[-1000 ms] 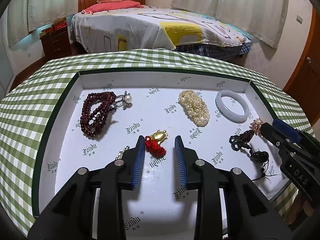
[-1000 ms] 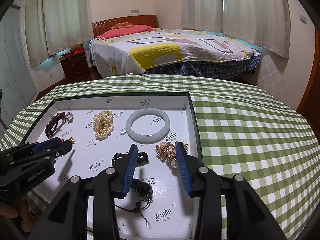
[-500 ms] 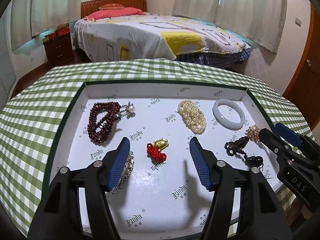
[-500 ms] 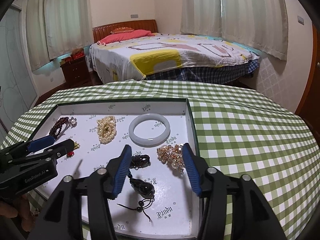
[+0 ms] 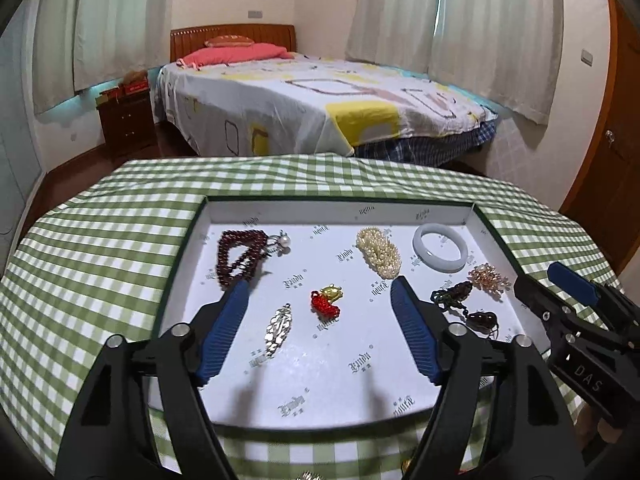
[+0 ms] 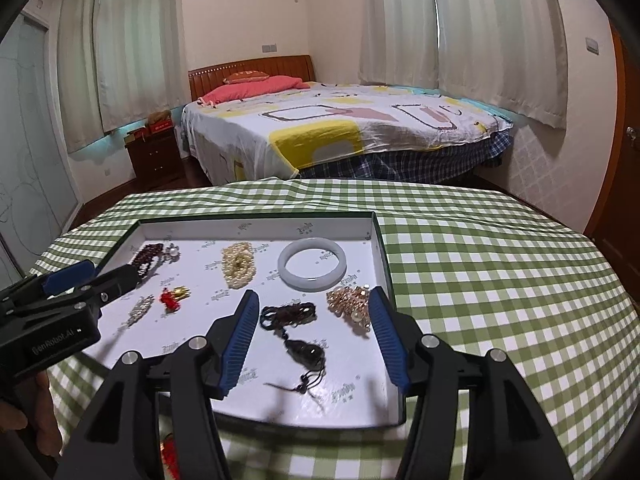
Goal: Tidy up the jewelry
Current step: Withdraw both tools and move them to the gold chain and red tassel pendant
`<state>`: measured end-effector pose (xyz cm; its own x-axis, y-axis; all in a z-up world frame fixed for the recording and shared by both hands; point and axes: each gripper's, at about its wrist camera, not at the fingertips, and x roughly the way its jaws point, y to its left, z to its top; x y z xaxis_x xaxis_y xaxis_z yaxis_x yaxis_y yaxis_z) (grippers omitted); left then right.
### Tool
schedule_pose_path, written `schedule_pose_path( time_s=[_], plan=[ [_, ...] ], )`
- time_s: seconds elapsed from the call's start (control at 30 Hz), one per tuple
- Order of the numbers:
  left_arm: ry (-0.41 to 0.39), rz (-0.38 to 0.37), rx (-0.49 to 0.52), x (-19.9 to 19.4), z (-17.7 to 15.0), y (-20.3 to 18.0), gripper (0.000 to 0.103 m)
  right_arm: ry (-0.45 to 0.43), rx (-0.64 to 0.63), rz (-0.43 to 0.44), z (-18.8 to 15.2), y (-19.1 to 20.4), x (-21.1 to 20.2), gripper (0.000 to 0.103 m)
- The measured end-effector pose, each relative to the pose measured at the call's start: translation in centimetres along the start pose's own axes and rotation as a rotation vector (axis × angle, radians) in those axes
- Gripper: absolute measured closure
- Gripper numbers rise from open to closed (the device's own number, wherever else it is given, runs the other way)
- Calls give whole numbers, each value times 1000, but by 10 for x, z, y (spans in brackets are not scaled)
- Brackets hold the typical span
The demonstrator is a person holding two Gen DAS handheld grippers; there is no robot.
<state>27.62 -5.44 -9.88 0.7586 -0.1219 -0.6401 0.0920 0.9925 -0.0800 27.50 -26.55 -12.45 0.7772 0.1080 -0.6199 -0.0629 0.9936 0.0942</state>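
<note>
A white-lined tray [image 5: 336,210] [image 6: 256,226] holds the jewelry: a dark red bead bracelet [image 5: 240,256], a pearl cluster [image 5: 378,252], a white jade bangle [image 5: 440,247] [image 6: 312,264], a gold charm on red cord [image 5: 326,300], a silver brooch [image 5: 278,330], a dark cord pendant [image 6: 298,332] and a pink bead cluster [image 6: 350,304]. My left gripper [image 5: 320,336] is open and empty above the tray's near half. My right gripper [image 6: 312,336] is open and empty above the pendant.
The tray sits on a round table with a green checked cloth [image 6: 500,280]. A bed [image 5: 320,104] and a nightstand [image 5: 126,120] stand beyond the table. A red item [image 6: 170,452] lies at the near table edge below the tray.
Both grippers have opened wide and pulled back and up from the tray. The silver brooch now lies uncovered left of the gold and red charm.
</note>
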Motion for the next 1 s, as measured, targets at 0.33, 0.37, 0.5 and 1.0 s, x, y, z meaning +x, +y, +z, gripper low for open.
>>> schedule_pose_path(
  time_s=[0.33, 0.37, 0.5, 1.0],
  plan=[
    [-46, 26, 3, -48, -21, 14, 28, -10, -9, 24, -17, 17, -33, 47],
    [-49, 31, 3, -53, -24, 15, 28, -8, -12, 26, -19, 19, -35, 47],
    [-55, 50, -2, -71, -40, 26, 27, 2, -25, 38, -31, 28, -43, 47],
    [-13, 109, -49, -95, -80, 62, 27, 99, -97, 93, -71, 69, -39, 47]
  ],
)
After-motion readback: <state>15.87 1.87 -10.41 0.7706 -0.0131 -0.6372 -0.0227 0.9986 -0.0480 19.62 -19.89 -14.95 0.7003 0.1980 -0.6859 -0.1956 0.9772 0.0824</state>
